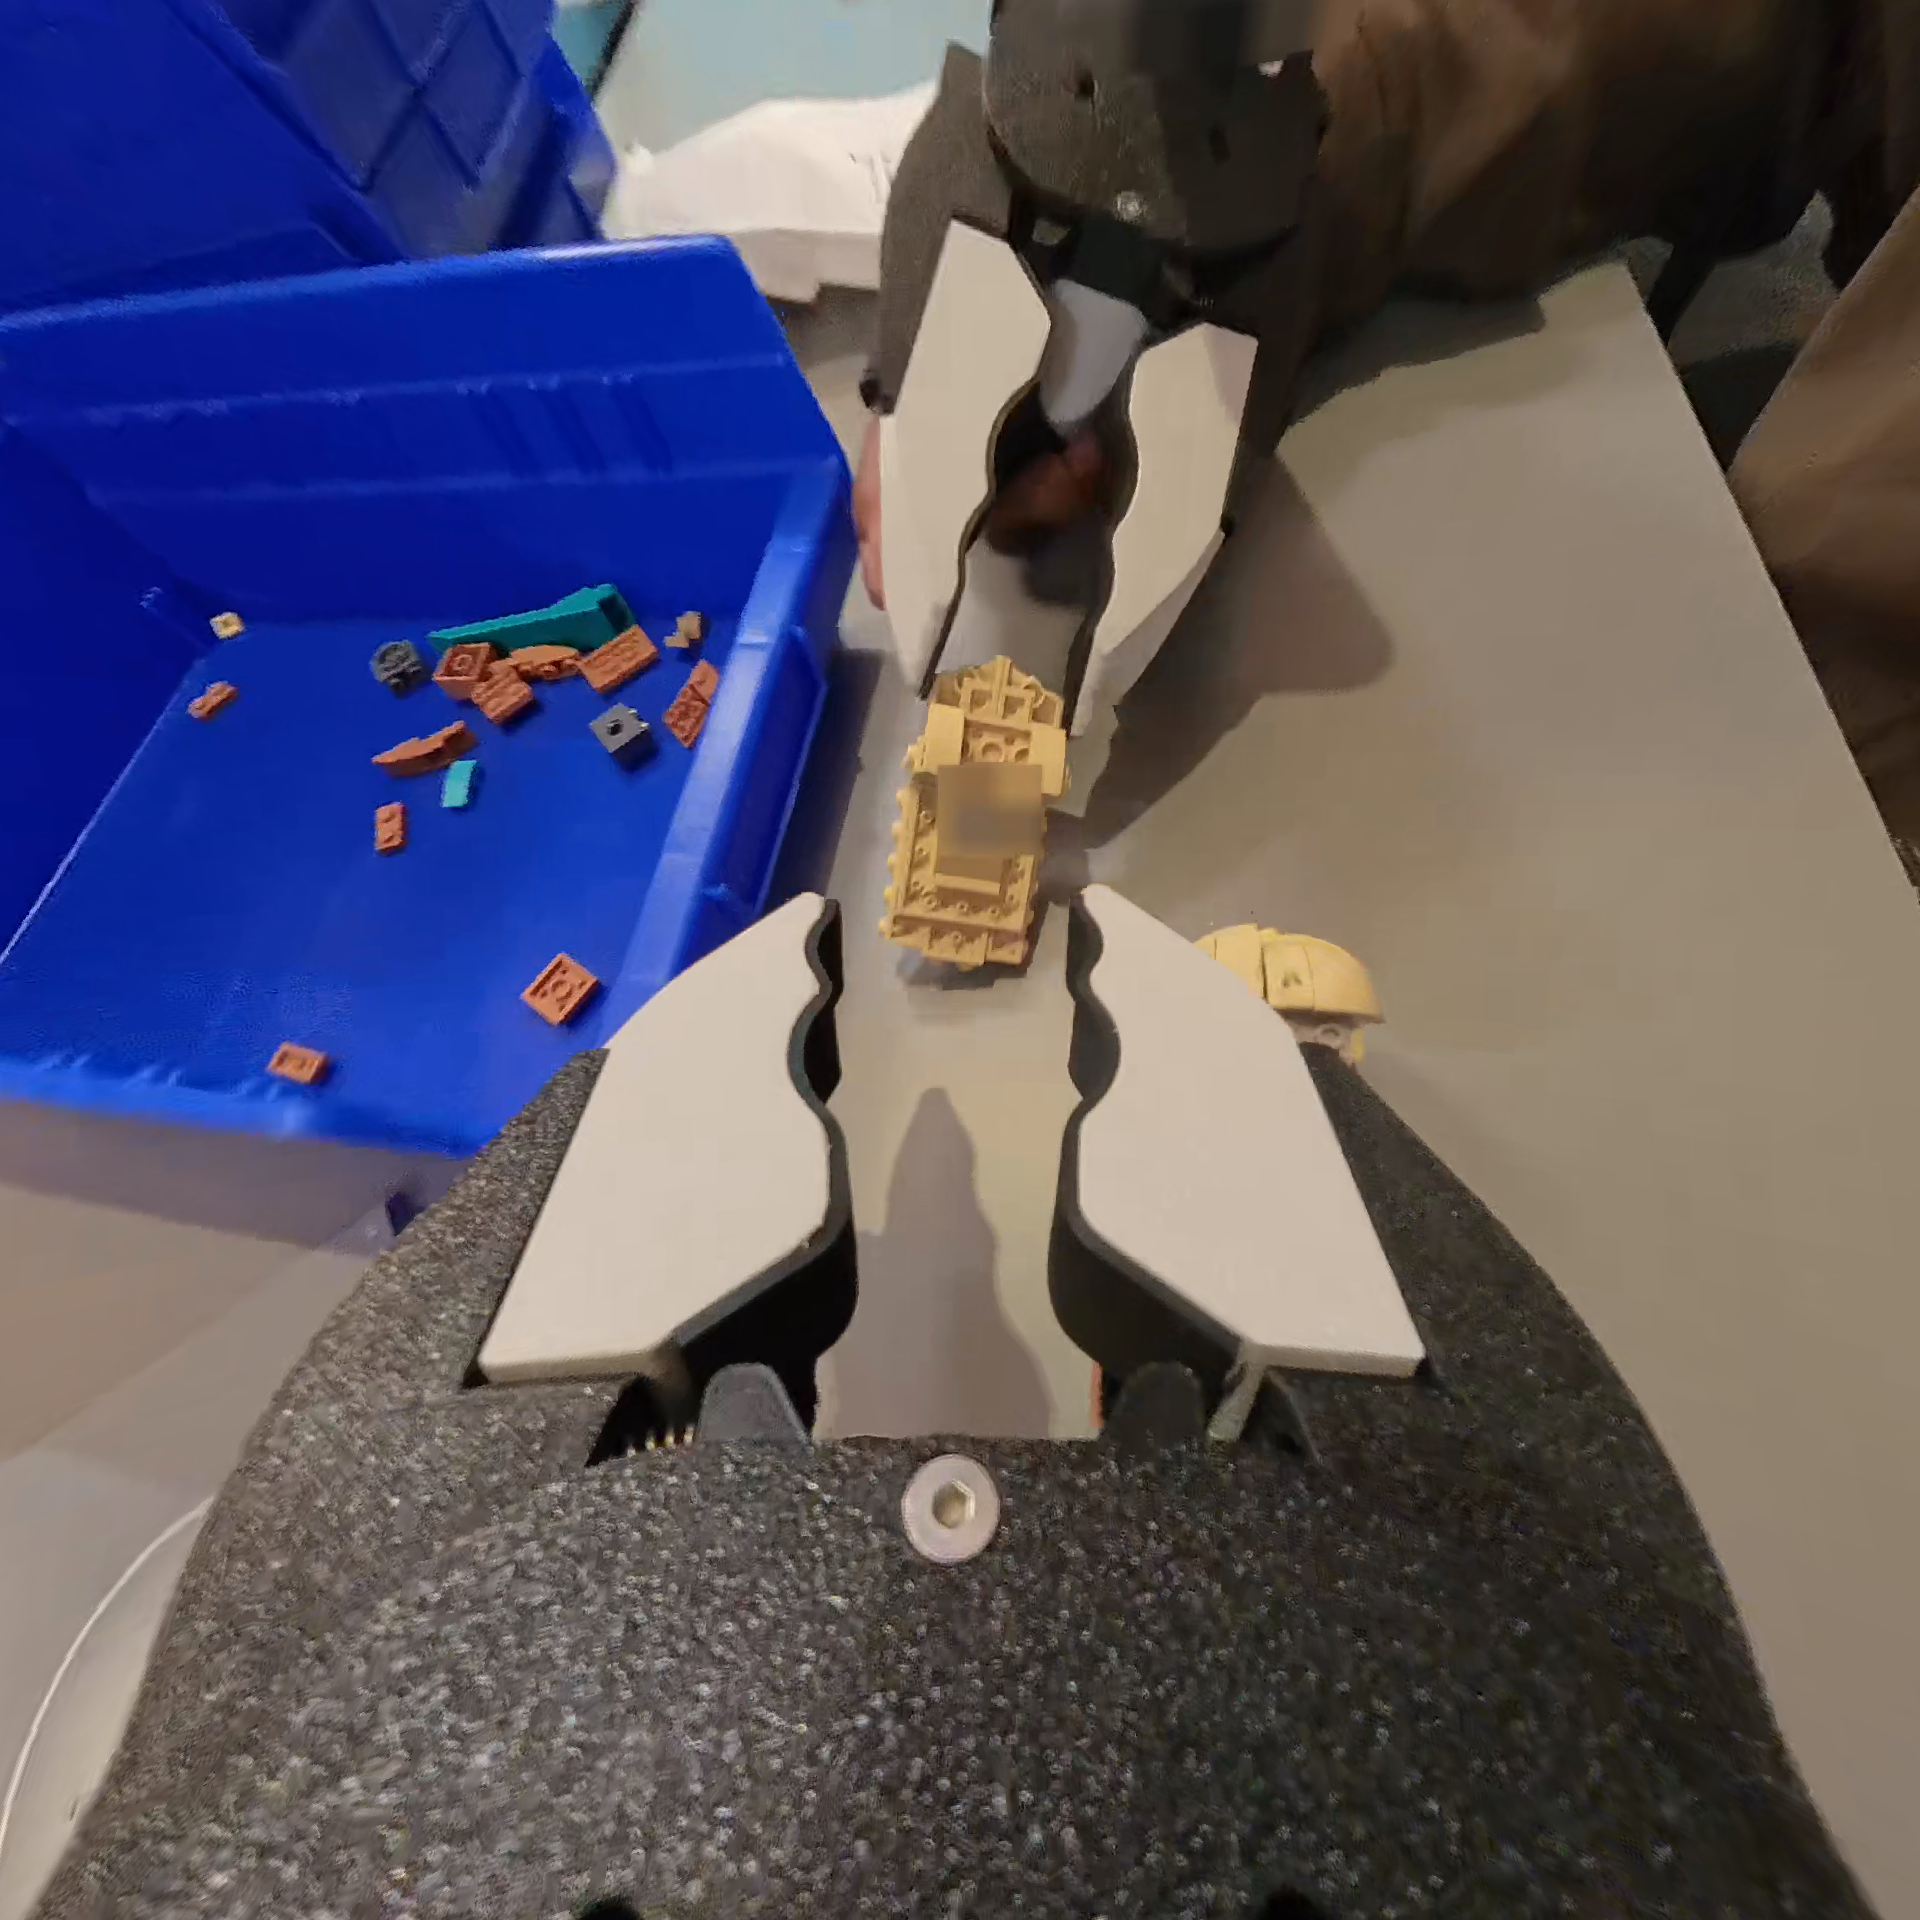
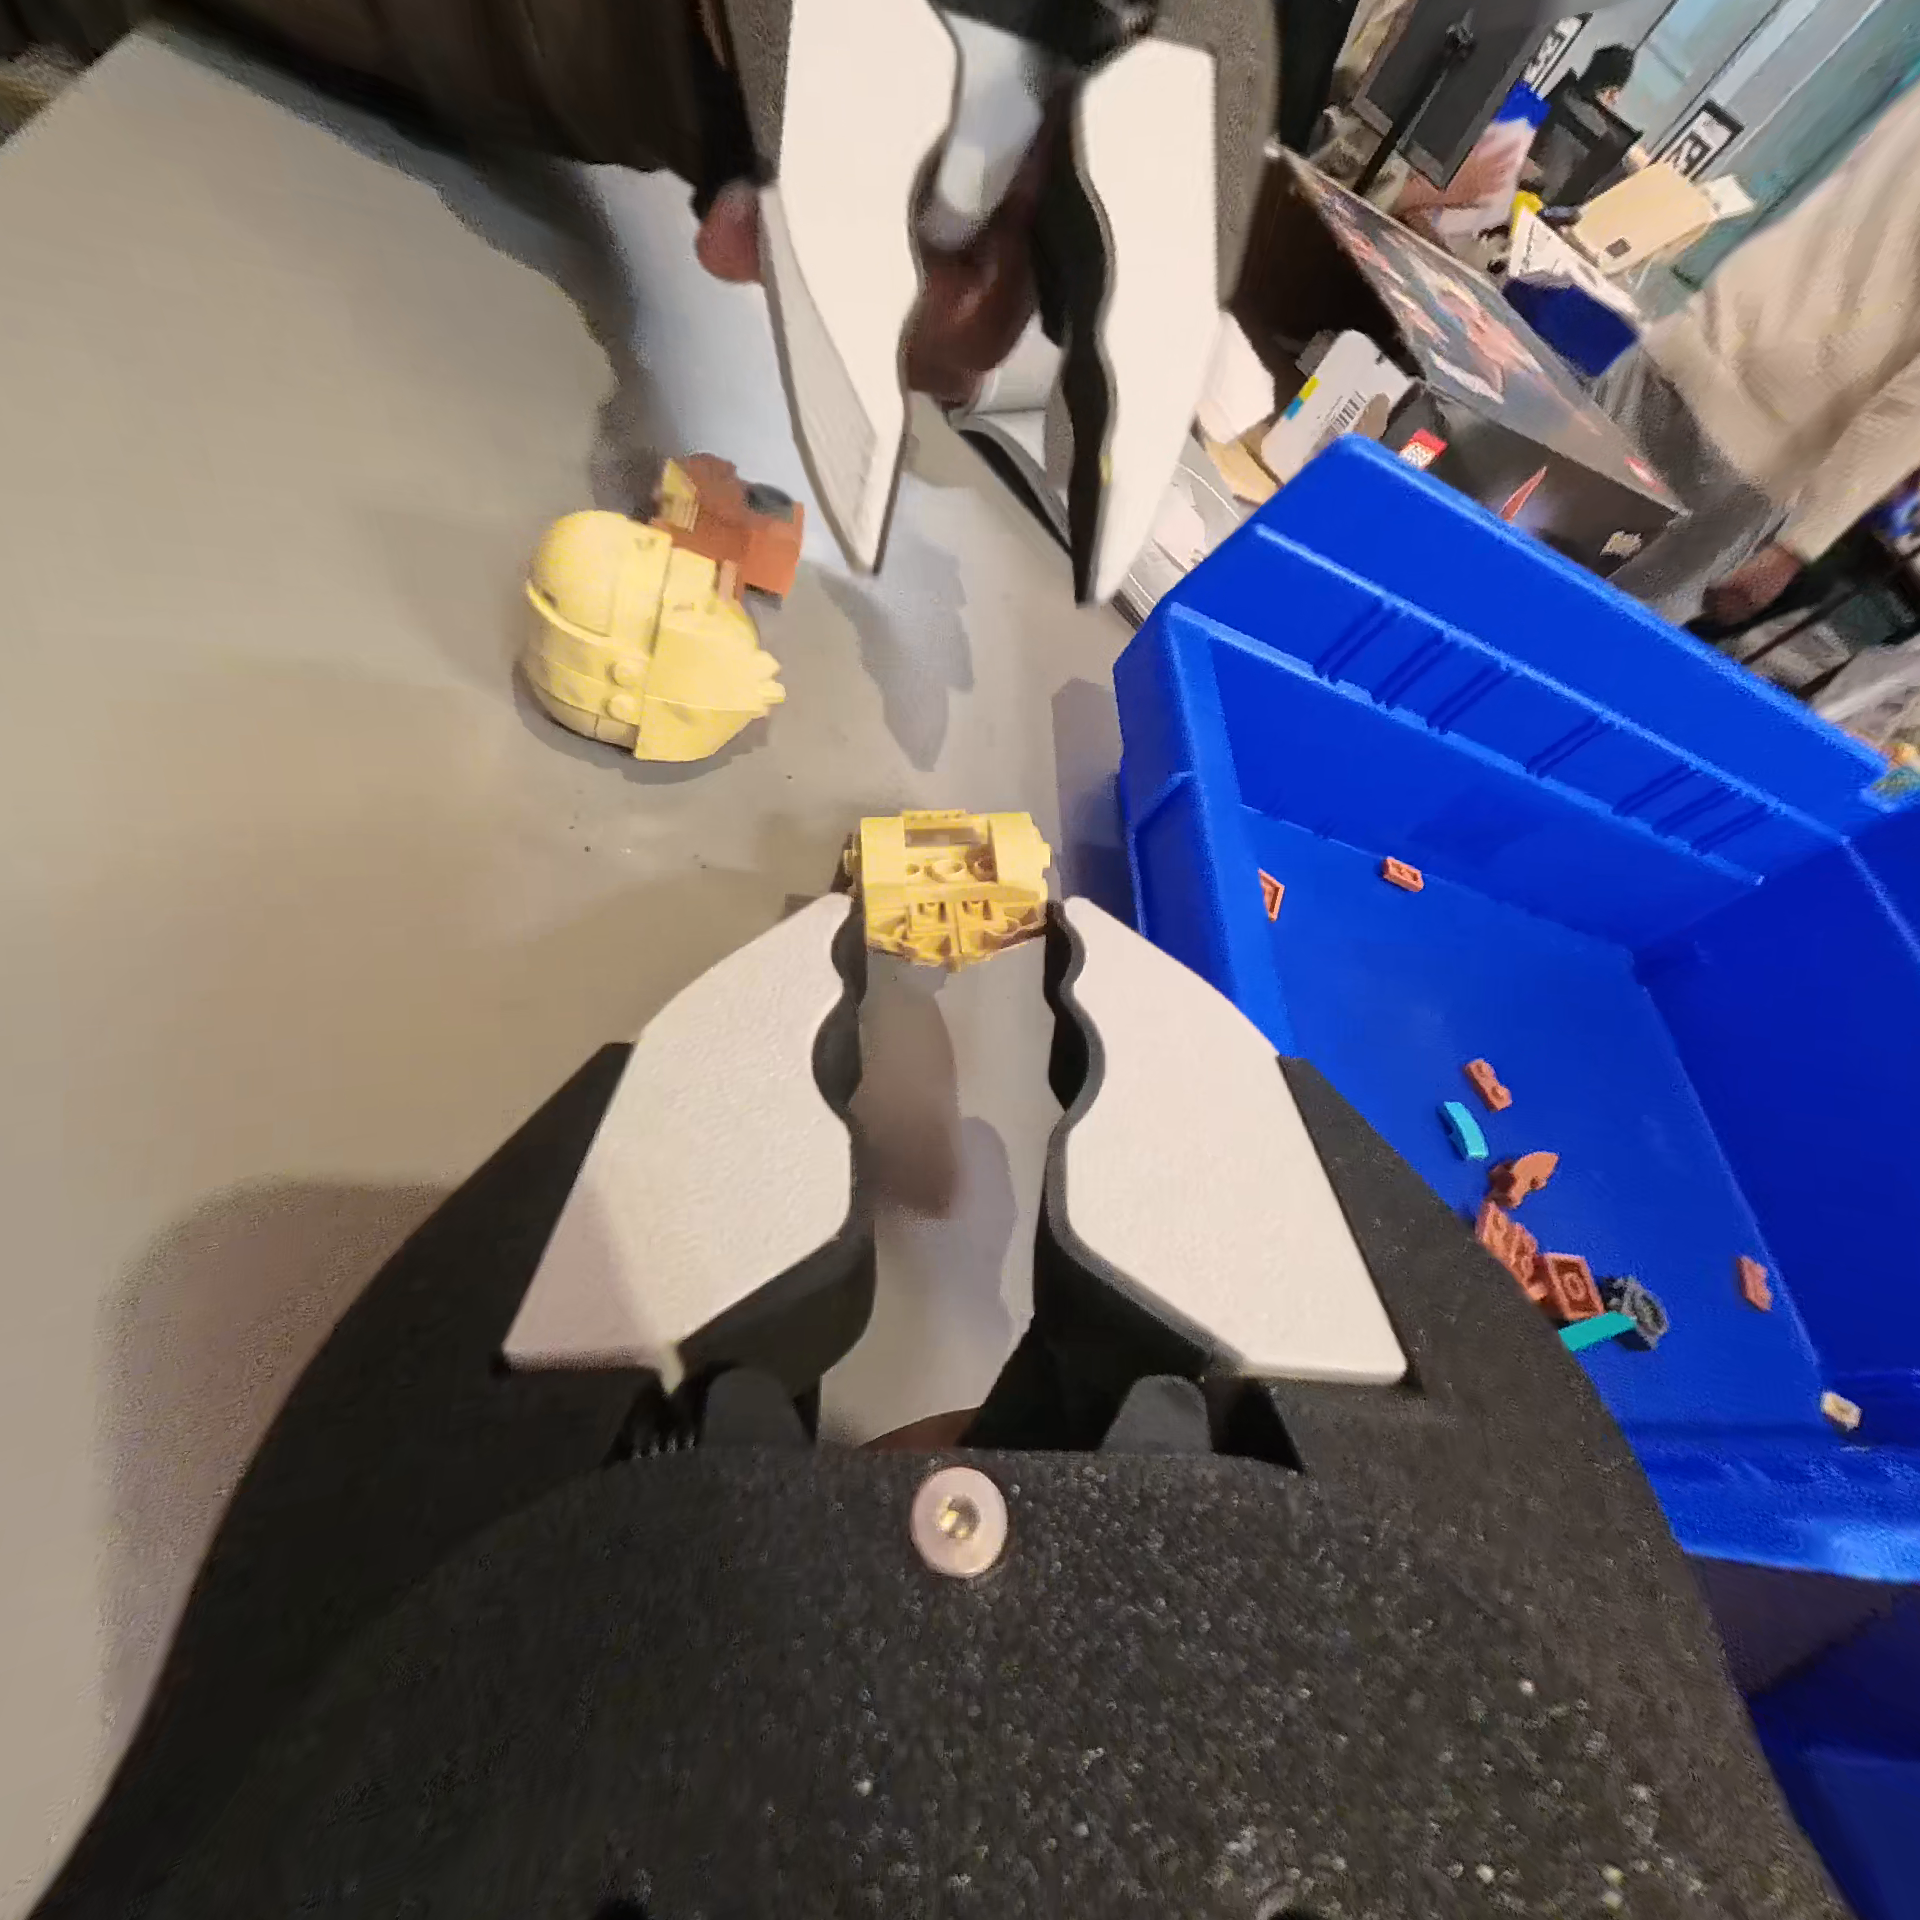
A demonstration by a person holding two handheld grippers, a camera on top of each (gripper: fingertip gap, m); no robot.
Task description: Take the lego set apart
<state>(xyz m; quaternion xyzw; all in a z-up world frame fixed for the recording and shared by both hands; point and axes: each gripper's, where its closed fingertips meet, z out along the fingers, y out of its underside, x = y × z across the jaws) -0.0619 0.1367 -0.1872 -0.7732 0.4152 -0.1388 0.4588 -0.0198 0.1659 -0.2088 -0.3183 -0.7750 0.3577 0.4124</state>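
While the tan brick model point(image 2: 951, 894) is gripped at one end between the fingertips of the right gripper point(image 2: 951, 925), with both pads pressed to its sides, its other end sticks out unsupported above the grey tabletop point(image 2: 260, 727); the model is held just beside the near wall of the blue bin point(image 1: 727, 727), not over it. The left gripper point(image 1: 951, 935) is seen with its jaws spread and nothing in them; its fingertips stand just short of the free end of the model, apart from it, so the piece is carried by one gripper alone.

A rounded pale yellow brick piece point(image 2: 634, 644) lies on the tabletop well apart from the bin, with a small brown brick cluster point(image 2: 743, 525) touching its far side; loose brown, teal and grey bricks point(image 1: 520, 675) are scattered on the bin floor.

Several risks can be judged from this: the hold is only on the tip of the model, so a twist or a knock could lever it out of the pads, and it would drop to the tabletop or break apart at a seam; if the open jaws were shut off-centre, bricks could be sheared off unevenly; the bin wall is close enough that a sideways swing could strike it; the rounded piece could be rolled if brushed.
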